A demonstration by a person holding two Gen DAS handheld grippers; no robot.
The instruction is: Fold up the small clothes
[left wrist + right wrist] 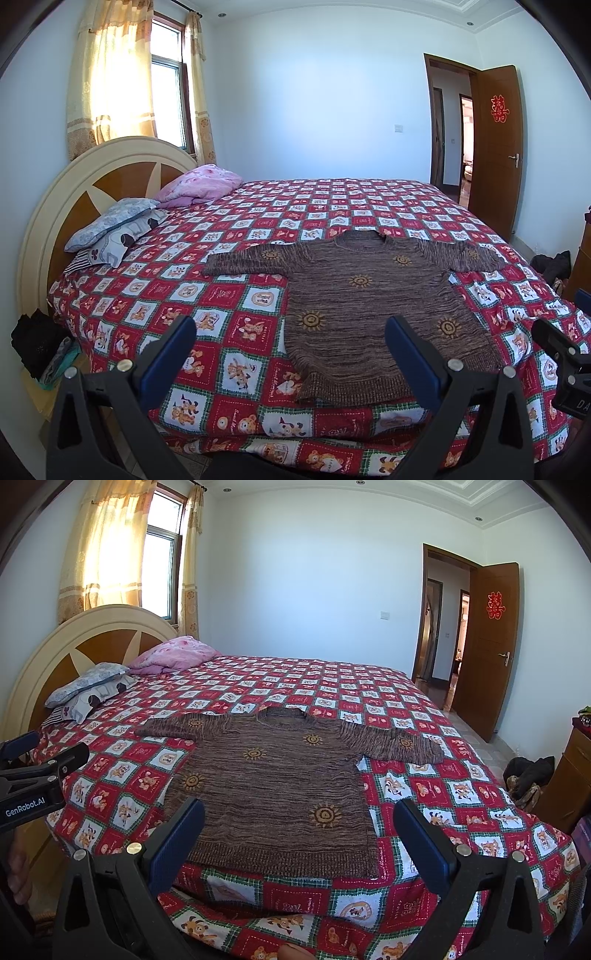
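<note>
A brown sweater point(273, 794) with little yellow suns is laid flat on the bed point(461, 786), near the front edge. Its two sleeves are spread out to the sides, and its neck is pointed to the far side of the bed. The bed is covered with a red and white bear blanket point(229, 317). Pillows point(114, 229) are piled by the headboard point(92, 177).

The left gripper point(291, 350) is held above the front edge of the bed. Its blue fingers point(173, 354) are spread wide apart, and nothing is held. The right gripper point(299, 834) is held over the sweater's bottom edge. Its fingers point(177, 842) are spread wide too, and nothing is held.
</note>
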